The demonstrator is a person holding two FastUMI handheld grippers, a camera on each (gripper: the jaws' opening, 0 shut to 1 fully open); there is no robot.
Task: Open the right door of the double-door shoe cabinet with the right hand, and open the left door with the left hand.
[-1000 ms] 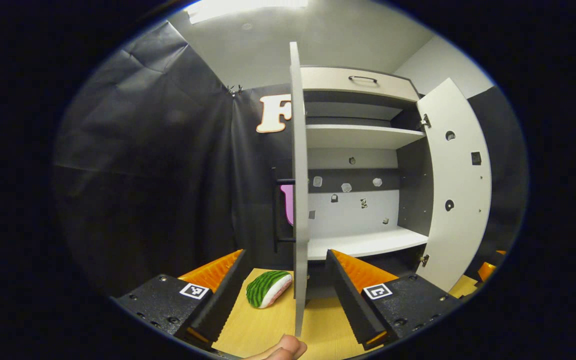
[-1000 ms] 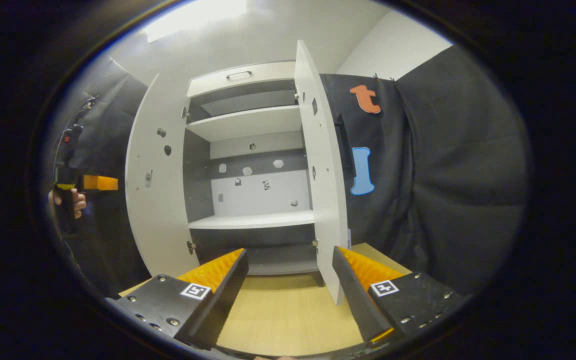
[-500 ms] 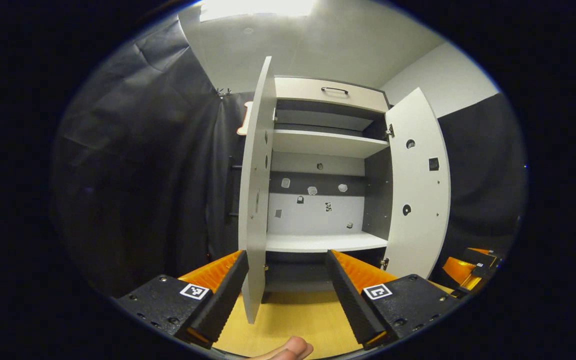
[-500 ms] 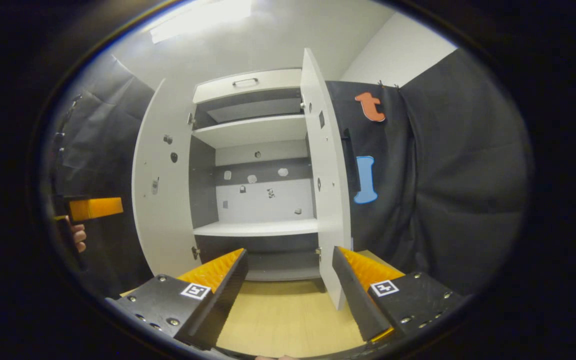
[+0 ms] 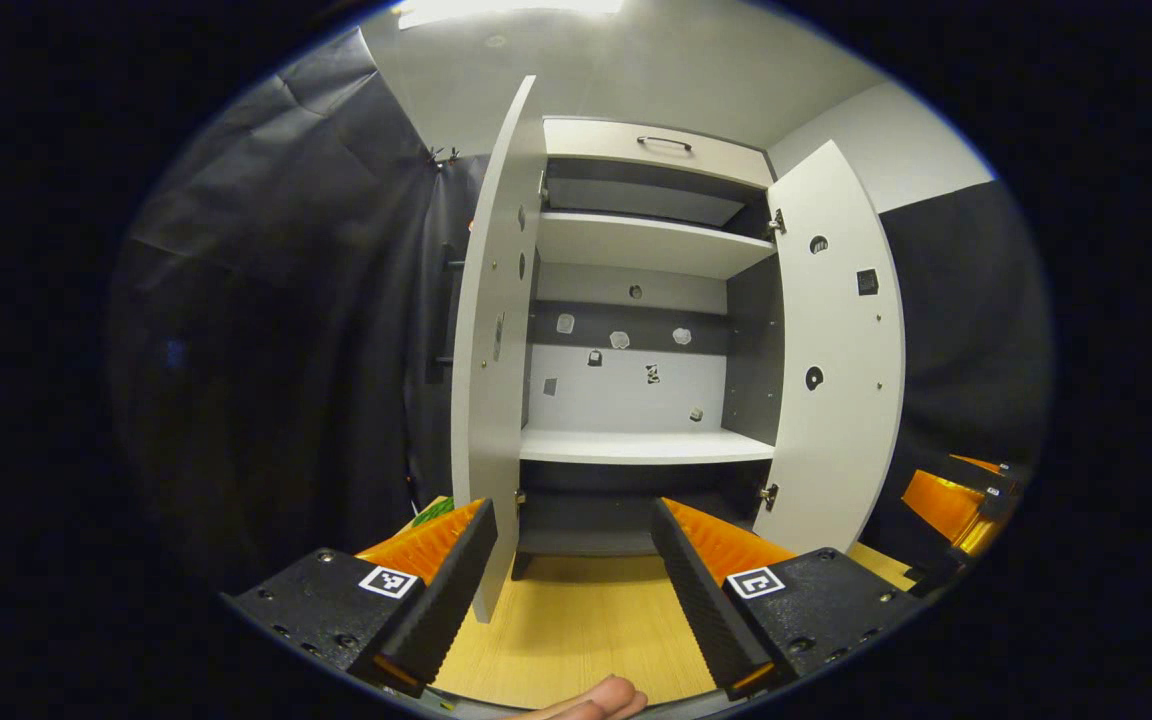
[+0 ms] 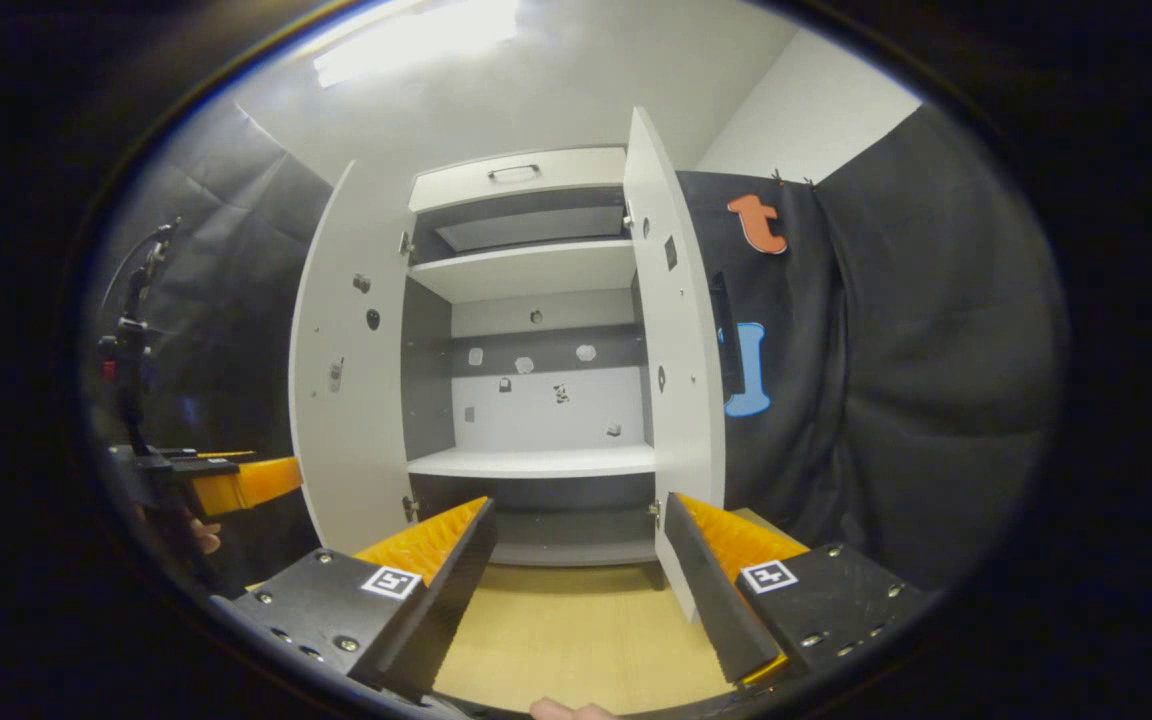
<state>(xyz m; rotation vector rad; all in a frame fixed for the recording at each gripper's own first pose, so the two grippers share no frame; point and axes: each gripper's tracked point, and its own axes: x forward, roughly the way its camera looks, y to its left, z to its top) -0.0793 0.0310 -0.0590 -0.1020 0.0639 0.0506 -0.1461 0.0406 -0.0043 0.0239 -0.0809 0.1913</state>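
Shoe cabinet [image 5: 636, 300] both doors open | beyond parted fingers [image 5: 706, 590], untouched

Matt white laminate cabinet doors [image 5: 836, 350] (smooth), pale wood-grain tabletop [image 5: 586, 620], black cloth wall [image 6: 916, 350]

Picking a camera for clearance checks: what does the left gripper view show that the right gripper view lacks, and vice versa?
Left gripper view: a green sliver behind the left door's lower edge, and the right tool low at far right. Right gripper view: the dark handle on the right door's outer face, and the left tool with a hand, low left. Both: the cabinet, both doors swung open, its shelves, the wooden table.
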